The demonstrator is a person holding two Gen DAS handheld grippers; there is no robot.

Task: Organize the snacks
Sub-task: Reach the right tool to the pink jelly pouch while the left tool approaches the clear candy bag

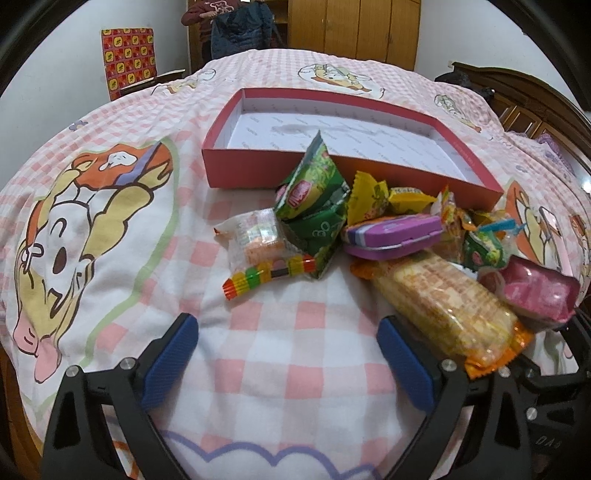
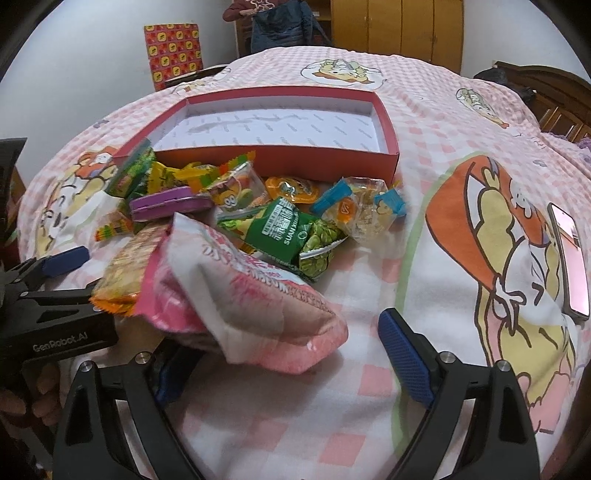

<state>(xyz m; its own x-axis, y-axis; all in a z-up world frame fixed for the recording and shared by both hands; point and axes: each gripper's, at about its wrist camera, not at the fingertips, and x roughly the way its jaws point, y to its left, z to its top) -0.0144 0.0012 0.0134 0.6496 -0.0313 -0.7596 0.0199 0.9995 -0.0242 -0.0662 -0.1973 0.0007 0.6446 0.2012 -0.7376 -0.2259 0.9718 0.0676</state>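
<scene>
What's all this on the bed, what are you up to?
A person holds two open grippers, left and right, over a pile of snacks on a checked bedspread. The red box behind the pile is empty. Nothing is gripped yet; a pink bag lies nearest the right gripper.

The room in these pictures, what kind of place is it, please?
Most likely a bedroom in a home. The snacks and the red box lie on a bed with a pink checked cartoon sheet, a wooden wardrobe stands at the back wall, and a dark wooden headboard shows at the right.
</scene>
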